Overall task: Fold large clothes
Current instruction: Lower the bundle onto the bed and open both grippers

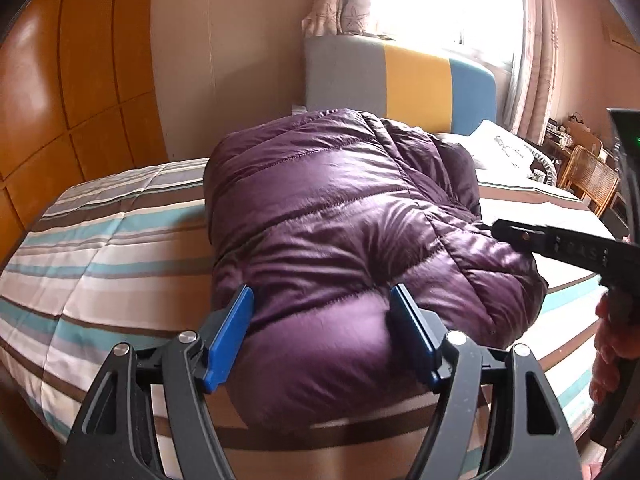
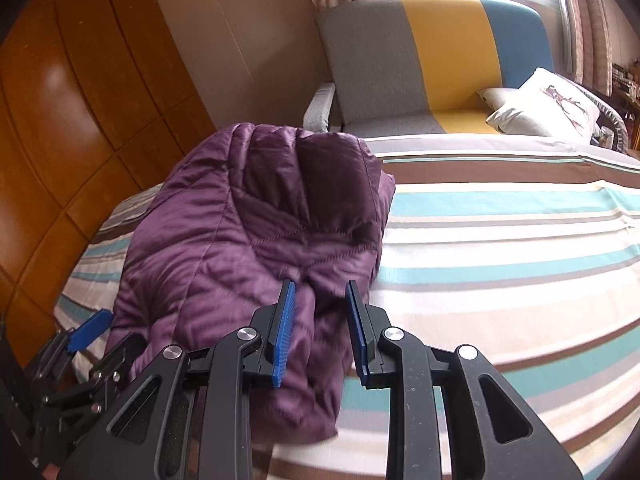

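My left tongs [image 1: 322,332] stand wide astride the jacket's [image 1: 340,216] near fold, pads seemingly just off it, likely letting go. My right tongs [image 2: 320,328], narrower and empty, hang over its right edge. The jacket lies bundled on the bed [image 2: 500,240]. Only the right view shows the pillow's [image 2: 548,108] print clearly.

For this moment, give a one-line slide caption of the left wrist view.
Left gripper open over the folded purple puffer jacket on the striped bed.
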